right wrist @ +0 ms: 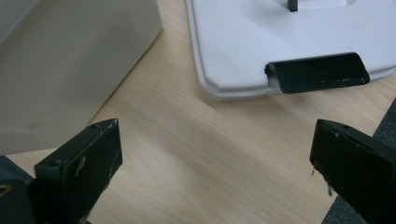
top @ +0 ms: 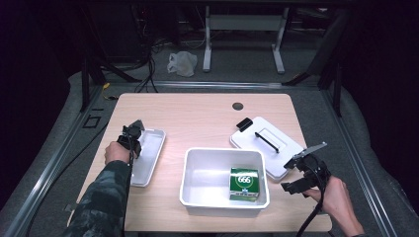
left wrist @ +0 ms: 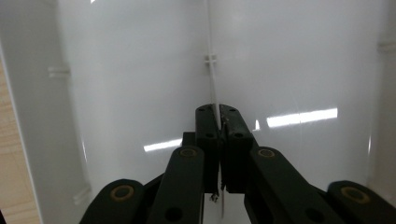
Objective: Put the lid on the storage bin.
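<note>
Gripping the thin rim of a shallow white tray (top: 148, 160) at the left of a wooden table (top: 197, 118), with the left gripper (left wrist: 217, 116) clenched on it, jaws pressed together on the plastic edge that runs up between them. Beyond the jaw tips, glossy white tray wall (left wrist: 140, 70) with streaks of reflected light; left of the jaws, a sliver of table.

Hovering released at the table's near right corner, the right gripper (top: 301, 173), its jaws spread wide over bare wood. Ahead of those jaws, a white lid (right wrist: 261, 42) lying flat, its black latch (right wrist: 320, 72) facing them; ahead and left, the outer wall of a deep white bin (right wrist: 70, 60). Standing inside that bin (top: 197, 170), against its right side, a green box (top: 244, 183) marked 666. On the lid's top, a black handle (top: 267, 141); possibly a second latch (top: 244, 124) at the far end, too small to confirm.
</note>
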Demonstrator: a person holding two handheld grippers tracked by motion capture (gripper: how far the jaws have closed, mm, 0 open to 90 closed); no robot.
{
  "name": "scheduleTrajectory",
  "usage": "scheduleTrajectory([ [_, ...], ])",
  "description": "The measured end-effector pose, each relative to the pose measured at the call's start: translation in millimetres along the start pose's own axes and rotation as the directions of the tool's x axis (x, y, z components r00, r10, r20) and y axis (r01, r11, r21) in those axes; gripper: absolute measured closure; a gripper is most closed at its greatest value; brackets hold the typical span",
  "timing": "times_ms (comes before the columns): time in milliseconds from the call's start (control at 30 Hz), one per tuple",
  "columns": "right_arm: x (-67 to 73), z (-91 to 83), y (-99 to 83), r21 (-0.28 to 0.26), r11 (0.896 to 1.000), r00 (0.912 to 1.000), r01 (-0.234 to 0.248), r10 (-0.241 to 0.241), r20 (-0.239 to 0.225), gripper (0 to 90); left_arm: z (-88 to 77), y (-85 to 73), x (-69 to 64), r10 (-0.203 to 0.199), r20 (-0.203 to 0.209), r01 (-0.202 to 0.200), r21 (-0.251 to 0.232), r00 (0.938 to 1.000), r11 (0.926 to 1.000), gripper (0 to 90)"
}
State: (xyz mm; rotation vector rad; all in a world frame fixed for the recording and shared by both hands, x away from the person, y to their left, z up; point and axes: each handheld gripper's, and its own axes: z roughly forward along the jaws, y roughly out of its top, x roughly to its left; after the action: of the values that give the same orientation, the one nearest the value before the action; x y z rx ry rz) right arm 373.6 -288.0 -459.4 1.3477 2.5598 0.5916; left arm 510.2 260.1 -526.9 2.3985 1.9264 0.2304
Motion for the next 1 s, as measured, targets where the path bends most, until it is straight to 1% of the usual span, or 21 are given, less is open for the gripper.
scheduleTrajectory([
  [167,-3.0,0.0,-0.9,-0.003,1.000,1.0000,-0.005,0.005,0.001,2.0,0.0,0.9,2.3,0.008,0.001,-0.008,0.000,1.0000,1.0000,89.1],
  [300,-2.5,-2.0,-0.7,-0.011,1.000,1.0000,0.000,0.000,0.004,2.2,-5.7,-2.2,7.3,0.023,0.012,-0.023,-0.014,0.9997,0.9996,89.2],
  [333,-2.6,-2.2,-0.7,-0.013,1.000,1.0000,0.002,-0.002,0.003,2.2,-11.2,-4.3,9.6,0.041,0.017,-0.040,-0.021,0.9990,0.9990,89.1],
  [367,-2.6,-2.2,-0.7,-0.013,1.000,1.0000,0.002,-0.002,0.003,2.2,-11.2,-4.3,9.6,0.041,0.017,-0.040,-0.021,0.9990,0.9990,89.1],
  [400,-2.7,-2.1,-0.7,-0.013,1.000,1.0000,0.001,-0.001,0.004,2.2,-14.0,-5.4,10.8,0.050,0.016,-0.049,-0.033,0.9986,0.9982,89.1],
  [433,-2.7,-1.4,-0.6,-0.010,1.000,1.0000,0.001,-0.001,0.007,2.2,-20.5,-7.3,13.3,0.074,0.016,-0.073,-0.044,0.9971,0.9963,89.2],
  [467,-2.7,-1.4,-0.6,-0.010,1.000,1.0000,0.001,-0.001,0.007,2.2,-20.5,-7.3,13.3,0.074,0.016,-0.073,-0.044,0.9971,0.9963,89.2],
  [533,-3.3,-0.6,-0.6,-0.008,1.000,1.0000,0.000,0.000,0.009,2.2,-27.6,-9.7,16.0,0.102,0.012,-0.101,-0.056,0.9947,0.9933,89.2],
  [567,-4.1,0.2,-0.8,-0.003,1.000,1.0000,-0.003,0.003,0.008,2.2,-35.0,-12.8,19.1,0.127,0.011,-0.126,-0.072,0.9918,0.9894,89.2],
  [600,-4.1,0.2,-0.8,-0.003,1.000,1.0000,-0.003,0.003,0.008,2.2,-35.0,-12.8,19.1,0.127,0.011,-0.126,-0.072,0.9918,0.9894,89.2],
  [633,-4.7,1.0,-1.1,0.001,1.000,0.9999,-0.002,0.002,0.011,2.2,-42.4,-16.3,21.8,0.156,0.003,-0.155,-0.088,0.9878,0.9840,89.2],
  [667,-4.7,1.0,-1.1,0.001,1.000,0.9999,-0.002,0.002,0.011,2.2,-42.4,-16.3,21.8,0.156,0.003,-0.155,-0.088,0.9878,0.9840,89.2],
  [700,-4.8,1.3,-1.4,0.001,1.000,0.9999,-0.001,0.001,0.014,2.2,-45.8,-17.8,23.2,0.165,0.006,-0.164,-0.092,0.9863,0.9822,89.2],
  [767,-5.3,1.8,-1.5,0.004,1.000,0.9999,-0.001,0.001,0.013,2.2,-52.6,-21.3,25.4,0.198,0.005,-0.196,-0.107,0.9802,0.9747,89.2],
  [800,-5.2,2.0,-1.3,0.004,1.000,0.9999,0.001,-0.001,0.012,2.3,-56.0,-22.8,26.6,0.203,0.011,-0.201,-0.111,0.9790,0.9733,89.2],
  [833,-5.2,1.9,-1.0,0.007,1.000,1.0000,0.003,-0.003,0.008,2.3,-63.9,-25.4,28.8,0.231,0.025,-0.226,-0.131,0.9725,0.9652,89.2],
  [867,-5.2,1.9,-1.0,0.007,1.000,1.0000,0.003,-0.003,0.008,2.3,-63.9,-25.4,28.8,0.231,0.025,-0.226,-0.131,0.9725,0.9652,89.2],
  [900,-5.1,1.8,-0.9,0.008,1.000,0.9999,0.001,-0.001,0.011,2.3,-67.8,-26.5,29.1,0.234,0.028,-0.228,-0.139,0.9718,0.9637,89.2],
  [933,-5.4,2.0,-0.9,0.005,1.000,0.9999,0.000,0.000,0.012,2.3,-72.2,-27.4,29.8,0.256,0.031,-0.248,-0.152,0.9663,0.9567,89.2],
  [967,-5.5,1.8,-0.9,0.006,1.000,0.9999,0.000,0.000,0.012,2.3,-81.1,-28.9,29.6,0.276,0.032,-0.267,-0.164,0.9607,0.9497,89.2],
  [1000,-5.5,1.8,-0.9,0.006,1.000,0.9999,0.000,0.000,0.012,2.3,-81.1,-28.9,29.6,0.276,0.032,-0.267,-0.164,0.9607,0.9497,89.2],
])
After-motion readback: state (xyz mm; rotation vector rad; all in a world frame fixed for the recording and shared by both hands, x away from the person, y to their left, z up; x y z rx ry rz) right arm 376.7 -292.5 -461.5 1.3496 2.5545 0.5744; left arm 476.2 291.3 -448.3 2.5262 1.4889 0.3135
